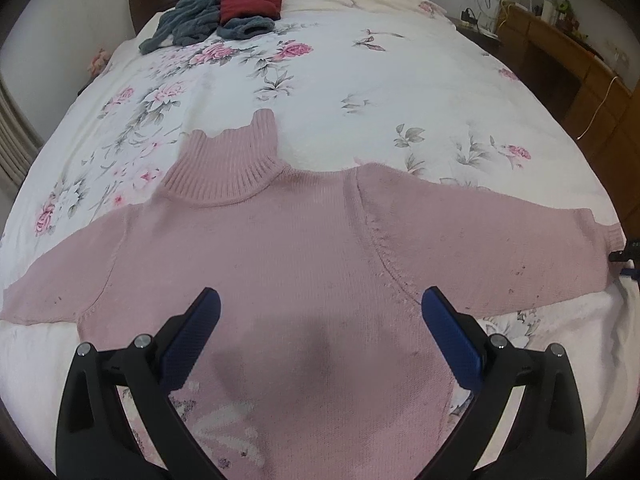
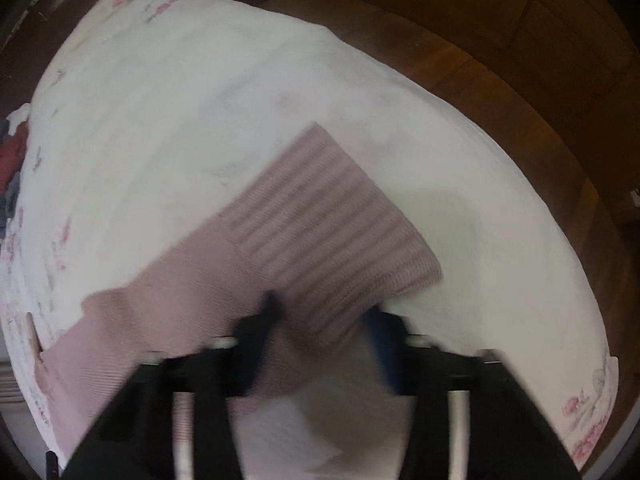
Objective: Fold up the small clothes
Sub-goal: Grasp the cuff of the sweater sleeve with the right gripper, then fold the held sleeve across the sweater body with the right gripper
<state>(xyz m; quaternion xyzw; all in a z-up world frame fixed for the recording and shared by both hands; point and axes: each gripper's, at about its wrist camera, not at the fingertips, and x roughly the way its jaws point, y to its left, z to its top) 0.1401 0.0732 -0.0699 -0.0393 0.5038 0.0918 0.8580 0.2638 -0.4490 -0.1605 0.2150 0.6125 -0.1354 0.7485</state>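
A pink turtleneck sweater (image 1: 280,248) lies flat on the bed with its front up, collar away from me and both sleeves spread out. My left gripper (image 1: 321,305) hovers open over the sweater's lower body, holding nothing. The right sleeve's ribbed cuff (image 2: 336,232) fills the blurred right wrist view. My right gripper (image 2: 326,314) is at that cuff, its fingers apart with the cuff's near edge between them. A bit of the right gripper (image 1: 628,254) shows at the sleeve's end in the left wrist view.
The white floral bedspread (image 1: 360,80) covers the whole bed. A heap of grey and dark red clothes (image 1: 224,12) lies near the headboard. A wooden desk (image 1: 568,60) with cables stands to the right. Brown wooden floor (image 2: 500,92) runs beyond the bed's edge.
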